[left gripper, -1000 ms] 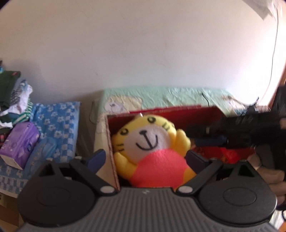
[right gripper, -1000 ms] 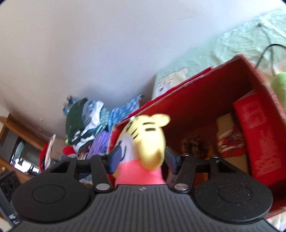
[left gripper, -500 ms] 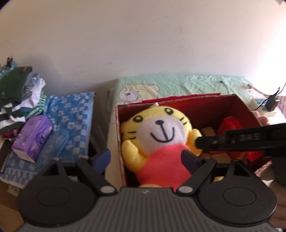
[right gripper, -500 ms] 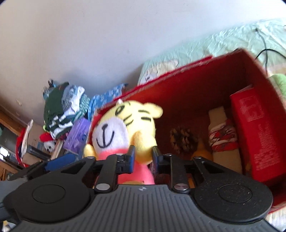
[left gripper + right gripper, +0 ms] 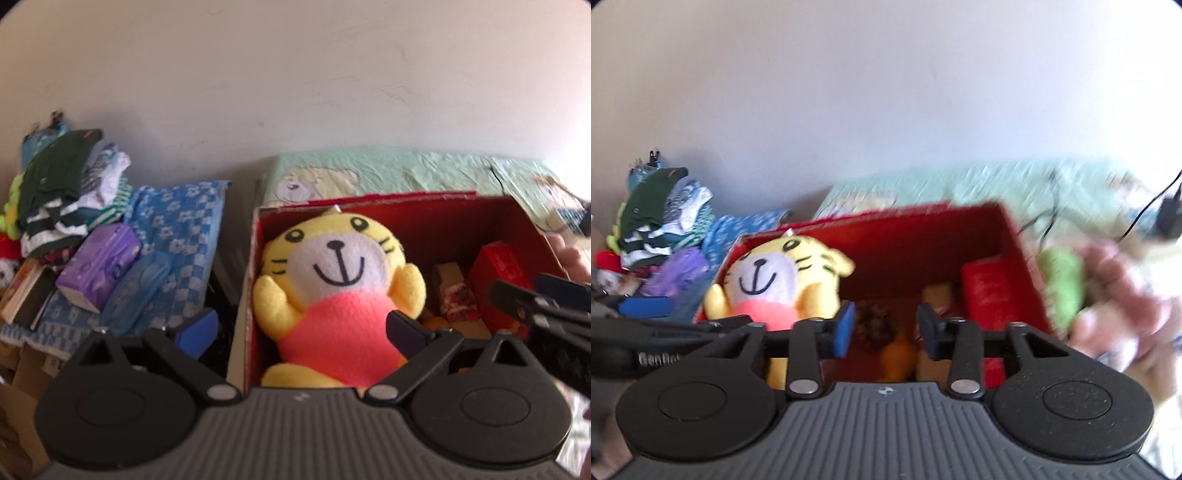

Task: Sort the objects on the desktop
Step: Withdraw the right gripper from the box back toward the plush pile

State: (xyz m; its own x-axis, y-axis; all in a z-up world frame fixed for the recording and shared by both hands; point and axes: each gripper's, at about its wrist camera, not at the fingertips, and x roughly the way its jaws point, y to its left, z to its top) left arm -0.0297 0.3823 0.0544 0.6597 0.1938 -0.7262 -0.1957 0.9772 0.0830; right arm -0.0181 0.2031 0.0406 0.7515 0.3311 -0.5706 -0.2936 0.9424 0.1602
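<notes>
1. The tiger plush toy sat inside the red box, at the box's left end, w/ its back on the left wall and its face up.
2. The toy was yellow w/ a white face and a pink shirt.
3. The left gripper had its jaws opening wide. One finger was outside the box's left wall, the other was in front of the toy's pink tummy. Nothing was pinched.
4. The right gripper had its jaws opening too, w/ nothing between them. It was over the middle of the box, just right of the toy.
5. In the box's middle lay a pine cone and sth orange. A red carton stood at the right end.
6. The box sat on a green sheet w/ a bear print.
7. Left of the box were a blue flower cloth, a purple pack and a pile of clothes.
8. Right of the box lay sth green and sth pink, too blurry to tell.
</notes>
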